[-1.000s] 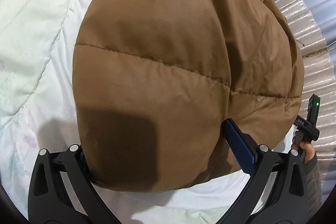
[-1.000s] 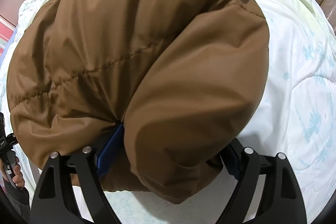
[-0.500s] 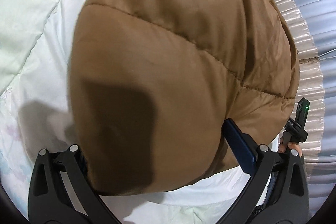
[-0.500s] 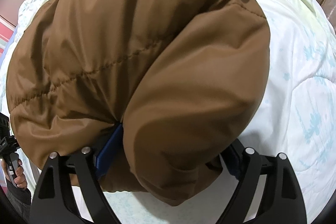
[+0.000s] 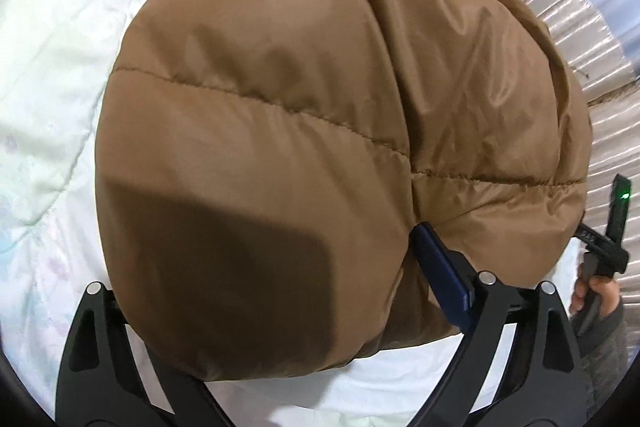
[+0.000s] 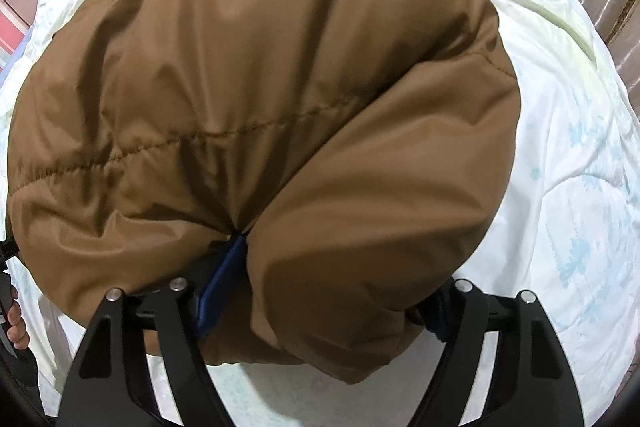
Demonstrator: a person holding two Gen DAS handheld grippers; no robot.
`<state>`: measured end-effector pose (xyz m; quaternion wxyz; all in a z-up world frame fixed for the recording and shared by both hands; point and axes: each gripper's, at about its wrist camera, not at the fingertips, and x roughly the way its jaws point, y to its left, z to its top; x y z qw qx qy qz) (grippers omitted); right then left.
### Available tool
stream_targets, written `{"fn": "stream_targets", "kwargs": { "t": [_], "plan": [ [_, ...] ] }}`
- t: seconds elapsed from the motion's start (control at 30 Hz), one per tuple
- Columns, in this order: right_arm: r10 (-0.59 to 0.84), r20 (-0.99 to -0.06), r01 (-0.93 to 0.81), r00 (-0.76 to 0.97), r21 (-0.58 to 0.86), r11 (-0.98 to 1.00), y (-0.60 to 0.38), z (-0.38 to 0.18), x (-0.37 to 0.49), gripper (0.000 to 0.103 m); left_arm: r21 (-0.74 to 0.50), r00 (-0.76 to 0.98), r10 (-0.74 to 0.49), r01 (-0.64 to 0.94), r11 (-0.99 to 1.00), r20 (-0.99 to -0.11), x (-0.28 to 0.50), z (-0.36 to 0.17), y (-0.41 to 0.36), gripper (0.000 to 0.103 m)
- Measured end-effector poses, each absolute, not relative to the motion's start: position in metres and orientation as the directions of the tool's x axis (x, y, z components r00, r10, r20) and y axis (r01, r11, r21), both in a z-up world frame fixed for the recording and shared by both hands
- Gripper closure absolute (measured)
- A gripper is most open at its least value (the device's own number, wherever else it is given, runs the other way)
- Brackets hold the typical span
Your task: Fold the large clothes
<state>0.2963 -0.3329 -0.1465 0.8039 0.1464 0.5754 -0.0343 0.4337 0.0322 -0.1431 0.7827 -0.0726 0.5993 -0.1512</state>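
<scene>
A bed [image 5: 60,75] covered by a pale quilt with faint blue print is carrying everything here, with pleated curtains [image 5: 592,39] running along its far edge. Lying across the quilt is the brown puffer jacket [image 5: 320,99], its padded bulk filling most of both wrist views. It is sitting as a thick, rounded bundle with layers doubled over one another, so the folding is looking well advanced, though how many folds are finished I cannot tell. The near edge is lifting off the quilt, which suggests one more fold or a final placing is in progress; flattening and letting go are what remain.

The left gripper [image 5: 280,291] is gripping the jacket's near edge, its jaws spread wide yet clamped around a fat padded section. The right gripper [image 6: 332,287] is doing the same at the other corner, its jaws pinching a bulging lobe of fabric. A hand [image 5: 596,295] is showing at the edge of the left view, holding the other tool.
</scene>
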Motion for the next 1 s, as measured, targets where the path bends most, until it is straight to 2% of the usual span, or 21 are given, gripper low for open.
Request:
{"fn": "stream_targets", "kwargs": {
  "t": [0.23, 0.43, 0.57, 0.63, 0.7, 0.73, 0.8, 0.9, 1.0],
  "plan": [
    [0.109, -0.934, 0.216, 0.34, 0.191, 0.958, -0.325, -0.147, 0.296, 0.029, -0.185, 0.24, -0.22, 0.163, 0.969, -0.945, 0.421, -0.131, -0.023, 0.019],
    [0.11, -0.932, 0.198, 0.346, 0.187, 0.962, -0.315, -0.141, 0.297, 0.034, -0.171, 0.239, -0.206, 0.159, 0.972, -0.949, 0.415, -0.128, -0.038, 0.019],
    [0.124, -0.917, 0.183, 0.38, 0.206, 0.961, -0.309, -0.138, 0.293, 0.04, -0.184, 0.239, -0.217, 0.154, 0.971, -0.947, 0.424, -0.127, -0.009, 0.02],
    [0.128, -0.903, 0.162, 0.411, 0.21, 0.964, -0.305, -0.136, 0.288, 0.05, -0.191, 0.242, -0.224, 0.154, 0.969, -0.944, 0.435, -0.122, 0.021, 0.024],
    [0.137, -0.889, 0.143, 0.436, 0.219, 0.965, -0.301, -0.133, 0.285, 0.06, -0.184, 0.254, -0.219, 0.153, 0.971, -0.942, 0.437, -0.119, 0.038, 0.039],
    [0.147, -0.88, 0.135, 0.451, 0.23, 0.964, -0.301, -0.129, 0.284, 0.066, -0.172, 0.264, -0.209, 0.155, 0.973, -0.942, 0.436, -0.115, 0.036, 0.044],
    [0.169, -0.857, 0.116, 0.487, 0.255, 0.96, -0.301, -0.118, 0.281, 0.072, -0.146, 0.289, -0.185, 0.15, 0.978, -0.939, 0.434, -0.107, 0.031, 0.059],
    [0.154, -0.815, 0.067, 0.559, 0.229, 0.971, -0.295, -0.089, 0.273, 0.076, -0.098, 0.324, -0.135, 0.129, 0.987, -0.936, 0.425, -0.095, 0.016, 0.068],
    [0.144, -0.728, 0.019, 0.671, 0.211, 0.977, -0.296, -0.042, 0.254, 0.077, -0.069, 0.352, -0.116, 0.142, 0.987, -0.929, 0.406, -0.079, -0.007, 0.072]
  ]
}}
